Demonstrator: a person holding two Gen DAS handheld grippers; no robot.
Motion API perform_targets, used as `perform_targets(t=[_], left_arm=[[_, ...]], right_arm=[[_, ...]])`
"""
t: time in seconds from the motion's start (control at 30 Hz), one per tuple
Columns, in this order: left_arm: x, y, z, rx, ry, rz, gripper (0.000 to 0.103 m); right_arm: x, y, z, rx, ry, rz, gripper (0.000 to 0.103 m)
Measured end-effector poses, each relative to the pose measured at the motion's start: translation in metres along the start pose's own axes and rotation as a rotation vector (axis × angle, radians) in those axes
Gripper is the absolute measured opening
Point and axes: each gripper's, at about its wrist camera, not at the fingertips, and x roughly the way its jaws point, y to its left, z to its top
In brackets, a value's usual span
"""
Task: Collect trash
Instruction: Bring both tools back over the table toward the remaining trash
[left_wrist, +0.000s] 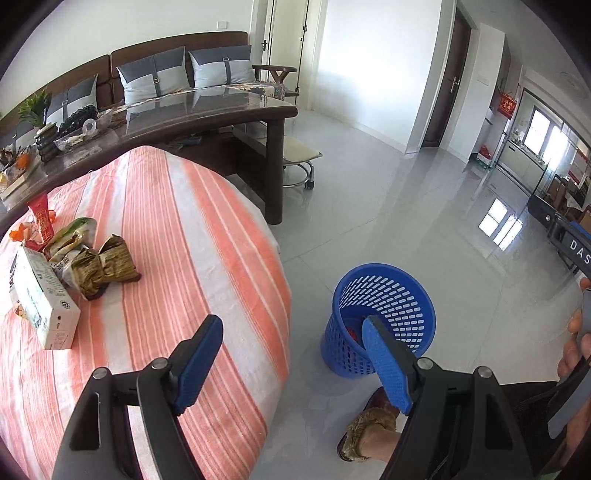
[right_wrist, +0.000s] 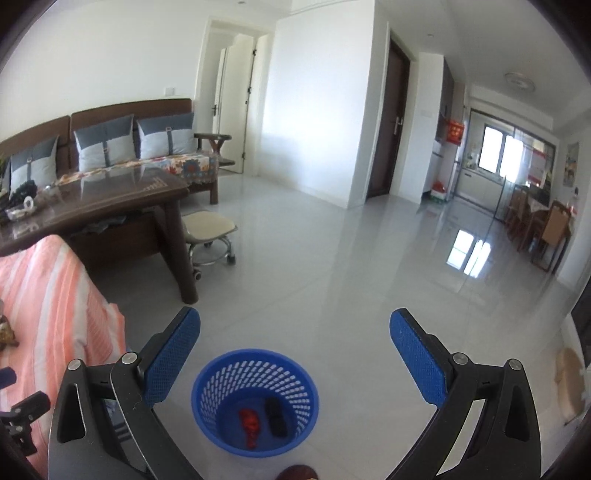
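Basket (right_wrist: 255, 402) interior only in right view: red scrap (right_wrist: 250, 428), black piece (right_wrist: 275, 417). Wrappers (left_wrist: 92, 258) only left. Both fingers apart, empty.

A basket (right_wrist: 255, 402) stands on the floor (right_wrist: 351, 277), just beside the cloth-covered table (left_wrist: 166, 258), to its right. Two wrappers (right_wrist: 262, 419) lie side by side in the basket's bottom. On the table's far left sit a carton (left_wrist: 42, 299) and several packets (left_wrist: 99, 264), touching. Behind the table stands a coffee table (left_wrist: 192, 110), then a sofa (left_wrist: 166, 74); a stool (left_wrist: 299, 158) sits right of the coffee table
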Motion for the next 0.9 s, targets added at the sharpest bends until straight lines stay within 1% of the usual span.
perform_targets(t=[0.17,0.27,0.5,0.9], left_arm=[[-0.007,0.011,-0.004,-0.010,0.000,0.008,0.080],[-0.011,0.016,-0.006,-0.023,-0.001,0.010,0.080],[-0.027,0.034,-0.006,-0.054,-0.022,0.020,0.080],[-0.053,0.065,-0.013,-0.115,-0.062,0.040,0.080]], right_arm=[[-0.009,0.001,0.008,-0.016,-0.013,-0.073,0.102],[-0.014,0.007,0.010,-0.036,-0.010,-0.088,0.102],[-0.032,0.021,0.015,-0.069,-0.028,-0.061,0.102],[-0.067,0.044,0.029,-0.096,-0.098,-0.015,0.102]])
